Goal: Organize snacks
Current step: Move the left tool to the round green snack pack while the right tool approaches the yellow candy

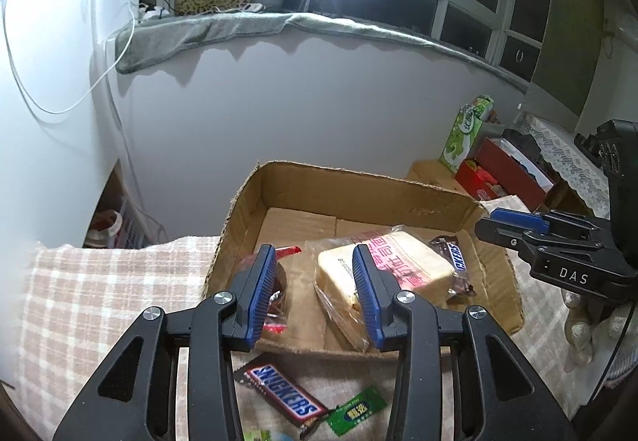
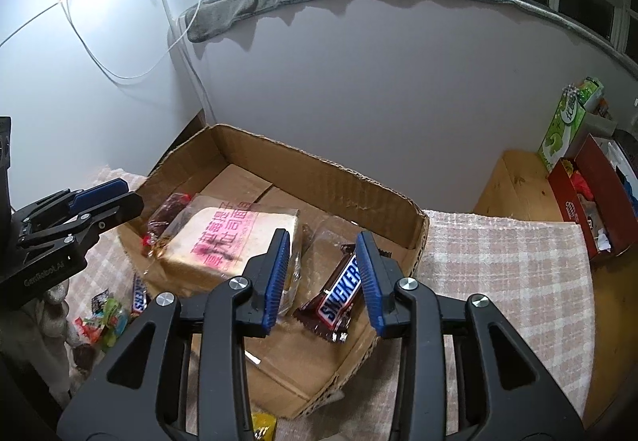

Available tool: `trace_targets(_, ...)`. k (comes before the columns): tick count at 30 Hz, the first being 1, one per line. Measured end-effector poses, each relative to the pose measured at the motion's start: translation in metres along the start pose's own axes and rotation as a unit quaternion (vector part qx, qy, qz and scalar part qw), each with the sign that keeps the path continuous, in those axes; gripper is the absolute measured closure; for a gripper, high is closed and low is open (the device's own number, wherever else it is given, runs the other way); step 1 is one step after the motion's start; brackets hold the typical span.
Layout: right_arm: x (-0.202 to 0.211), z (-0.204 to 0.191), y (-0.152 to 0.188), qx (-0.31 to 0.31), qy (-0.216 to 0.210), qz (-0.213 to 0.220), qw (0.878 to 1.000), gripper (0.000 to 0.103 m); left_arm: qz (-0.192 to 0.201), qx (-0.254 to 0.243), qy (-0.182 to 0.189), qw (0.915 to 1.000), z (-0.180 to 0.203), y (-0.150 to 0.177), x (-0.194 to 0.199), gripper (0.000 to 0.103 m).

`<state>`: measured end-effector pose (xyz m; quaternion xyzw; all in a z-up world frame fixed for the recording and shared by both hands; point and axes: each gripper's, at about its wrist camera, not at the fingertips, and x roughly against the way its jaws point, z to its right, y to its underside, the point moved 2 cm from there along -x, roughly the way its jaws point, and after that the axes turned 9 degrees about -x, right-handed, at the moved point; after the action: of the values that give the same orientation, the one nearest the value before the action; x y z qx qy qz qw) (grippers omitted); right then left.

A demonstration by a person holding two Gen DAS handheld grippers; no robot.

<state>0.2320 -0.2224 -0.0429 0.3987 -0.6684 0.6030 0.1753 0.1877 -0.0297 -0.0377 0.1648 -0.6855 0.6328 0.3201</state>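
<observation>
An open cardboard box sits on the checked cloth. Inside lie a wrapped bread slice with pink print, a Snickers bar and a dark red-edged wrapper. My left gripper is open and empty above the box's near edge. My right gripper is open and empty, above the Snickers bar in the box. Outside the box lie another Snickers bar, a green sachet and small candies.
A red box and a green carton stand at the right by a wooden surface. A yellow wrapper lies at the box's near side. The white wall is behind the box.
</observation>
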Motion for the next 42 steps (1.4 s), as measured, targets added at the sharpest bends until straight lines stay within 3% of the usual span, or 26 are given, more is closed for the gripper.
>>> trace_targets(20,0.059,-0.026,0.059,0.030,-0.051,0.005,0.998,0.066,0.017,0.031,0.011,0.9993,-0.014,0.053,0.064,0.065)
trace_targets(22,0.060,-0.028,0.067,0.034,-0.058,-0.001,0.998,0.063,0.016,0.037,0.013,0.9991,-0.016,0.061,0.068,0.063)
trace_targets(24,0.059,-0.031,0.077,0.040,-0.059,-0.007,0.997,0.050,0.014,0.040,0.015,0.9990,-0.017,0.068,0.070,0.056)
trace_targets(30,0.053,-0.040,0.107,0.070,-0.047,-0.027,0.996,0.049,-0.010,0.034,0.017,0.9992,-0.019,0.086,0.064,0.048)
trace_targets(42,0.032,-0.026,0.135,0.081,-0.025,-0.065,0.994,0.045,-0.059,0.007,0.008,0.9982,-0.009,0.118,0.041,0.048)
